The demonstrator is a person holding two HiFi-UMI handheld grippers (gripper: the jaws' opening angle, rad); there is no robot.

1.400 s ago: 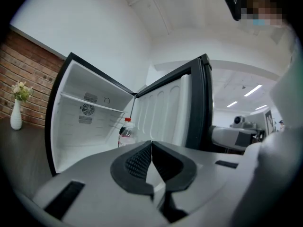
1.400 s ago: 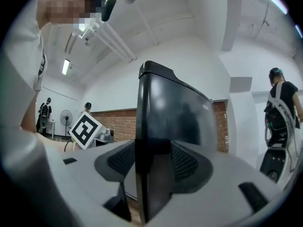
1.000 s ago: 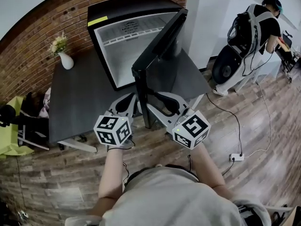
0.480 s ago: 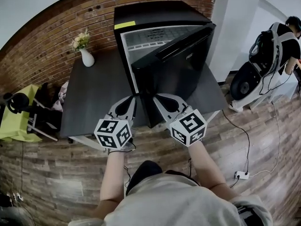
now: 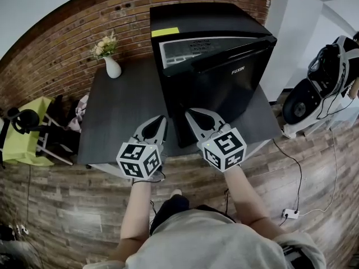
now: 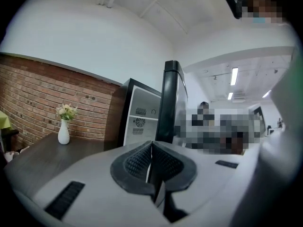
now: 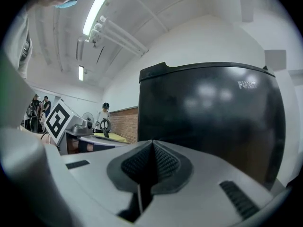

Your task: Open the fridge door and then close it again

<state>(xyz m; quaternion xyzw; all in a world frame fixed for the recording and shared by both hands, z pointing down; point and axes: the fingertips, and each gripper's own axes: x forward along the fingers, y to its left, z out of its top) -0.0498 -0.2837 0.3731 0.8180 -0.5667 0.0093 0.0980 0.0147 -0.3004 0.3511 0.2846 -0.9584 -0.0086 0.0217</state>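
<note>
Now: the black fridge [image 5: 207,21] stood at the back right of the table [image 5: 112,122], against the brick wall [image 5: 50,49]. Its door [image 5: 235,88] hung ajar; a narrow gap along its left side showed the white inside. Both grippers were held before it, jaws together on nothing. The left gripper [image 5: 163,118] sat off the door's free edge, above the table's front edge. The right gripper [image 5: 188,112] faced the door's black front, very near; contact not readable. 1 white vase [image 5: 112,67] with flowers stood near the table's back edge, left of the fridge, well apart. Beyond the table's left edge: yellow-green furniture [image 5: 22,139]. Beyond the right edge: a black round machine [image 5: 300,101] and 1 power strip [image 5: 290,212] on the wooden floor.
</note>
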